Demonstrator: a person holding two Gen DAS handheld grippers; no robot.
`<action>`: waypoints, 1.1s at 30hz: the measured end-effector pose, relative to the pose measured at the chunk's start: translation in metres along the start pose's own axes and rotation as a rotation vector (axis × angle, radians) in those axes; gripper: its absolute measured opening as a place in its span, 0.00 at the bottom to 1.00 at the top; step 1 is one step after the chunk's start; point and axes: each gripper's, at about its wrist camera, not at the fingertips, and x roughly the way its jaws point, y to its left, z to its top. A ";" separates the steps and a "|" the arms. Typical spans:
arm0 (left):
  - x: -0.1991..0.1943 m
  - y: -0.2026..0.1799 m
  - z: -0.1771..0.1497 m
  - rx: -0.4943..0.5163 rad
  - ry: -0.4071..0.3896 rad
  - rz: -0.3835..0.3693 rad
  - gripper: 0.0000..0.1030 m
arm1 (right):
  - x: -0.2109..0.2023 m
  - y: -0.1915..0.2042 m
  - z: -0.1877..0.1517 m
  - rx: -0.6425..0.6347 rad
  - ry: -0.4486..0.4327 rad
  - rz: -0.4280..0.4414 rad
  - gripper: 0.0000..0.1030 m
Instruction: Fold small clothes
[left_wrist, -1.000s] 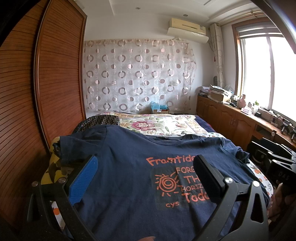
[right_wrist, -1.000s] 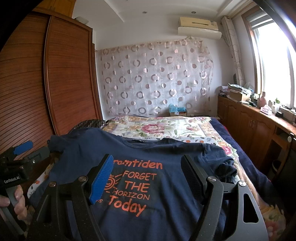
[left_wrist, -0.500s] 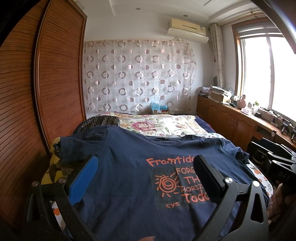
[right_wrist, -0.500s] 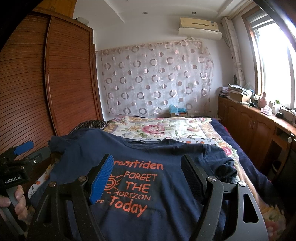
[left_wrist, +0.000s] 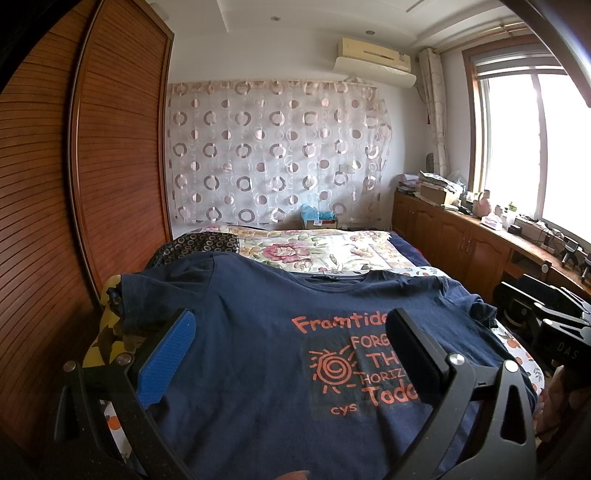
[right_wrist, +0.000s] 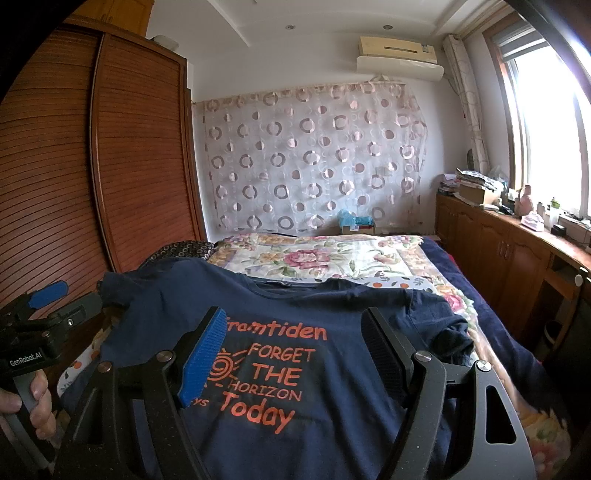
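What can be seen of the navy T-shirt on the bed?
The navy T-shirt lies spread face up on the bed, collar toward the far wall, short sleeves out, the right one rumpled. Orange print reads "Framtiden FORGET THE HORIZON Today" beside a spiral sun. It looks like soft cotton, unfolded. Neither open gripper touches it.

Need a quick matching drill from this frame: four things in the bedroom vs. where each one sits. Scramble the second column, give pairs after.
Things:
1. navy T-shirt
2. air conditioner
3. wooden wardrobe
4. floral quilt

Places:
A. high on the back wall, above the circle curtain
B. along the left side of the room
C. spread flat on the near end of the bed, print up
D. on the bed beyond the shirt's collar

Pairs: 1-C, 2-A, 3-B, 4-D
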 end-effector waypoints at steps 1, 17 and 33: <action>0.001 0.000 -0.002 0.000 0.000 0.000 1.00 | 0.000 0.000 0.000 0.000 -0.001 0.000 0.75; 0.001 0.011 0.006 -0.011 0.024 0.020 1.00 | 0.003 0.000 -0.003 0.004 0.010 0.024 0.75; 0.036 0.072 -0.034 -0.060 0.127 0.085 1.00 | 0.044 0.007 0.005 -0.079 0.106 0.107 0.75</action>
